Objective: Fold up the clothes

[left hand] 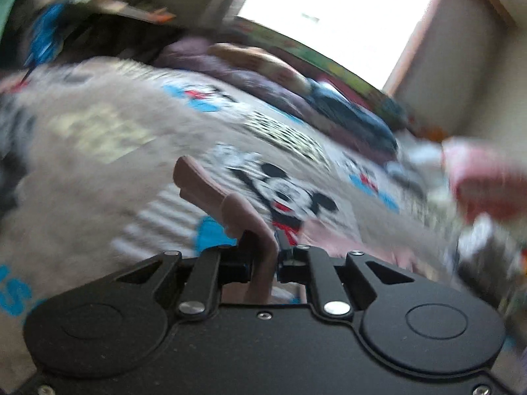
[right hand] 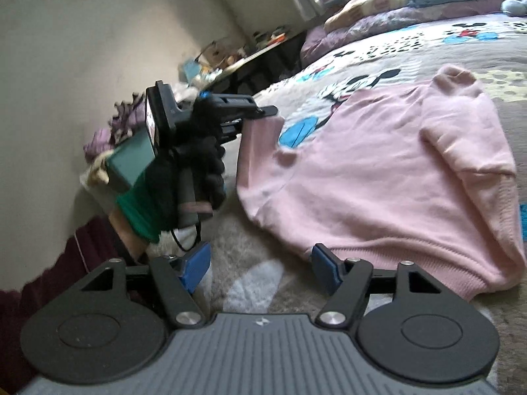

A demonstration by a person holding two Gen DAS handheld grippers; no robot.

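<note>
Left-wrist view motion-blurred; left gripper [right hand: 263, 112] clamped on sleeve of the one pink sweater [right hand: 378, 171] lying on the cartoon-print bedspread [right hand: 378, 59], right gripper [right hand: 260, 268] near its hem, jaws wide apart, empty.

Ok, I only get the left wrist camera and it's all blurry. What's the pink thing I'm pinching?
Observer: It's a sleeve of a pink sweater; the left gripper holds it lifted.
Operator: Where's the rest of it?
Observer: It's lying spread out on the cartoon bedspread.
Operator: And my other gripper?
Observer: The right gripper is open and holds nothing, low beside the sweater's ribbed hem.
</note>
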